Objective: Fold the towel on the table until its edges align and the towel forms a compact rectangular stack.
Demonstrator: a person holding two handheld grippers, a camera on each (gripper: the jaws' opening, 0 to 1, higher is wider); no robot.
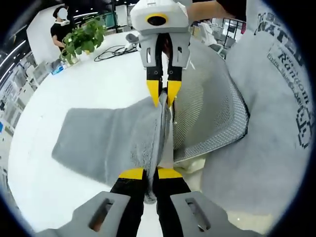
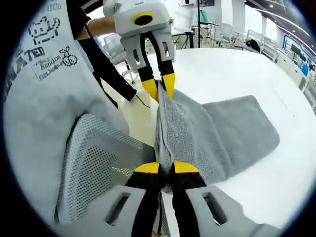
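between both tools point(image 1: 150, 174), taut towel point(image 1: 98, 143) edge

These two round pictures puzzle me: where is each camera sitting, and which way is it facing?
Left gripper view: rides on the left gripper, looking along the lifted towel toward the right gripper; the person's grey sweatshirt shows.
Right gripper view: rides on the right gripper, facing the left gripper; sweatshirt and dark sleeve show.
Shared: the towel edge pinched between both grippers, the white table, a mesh chair.
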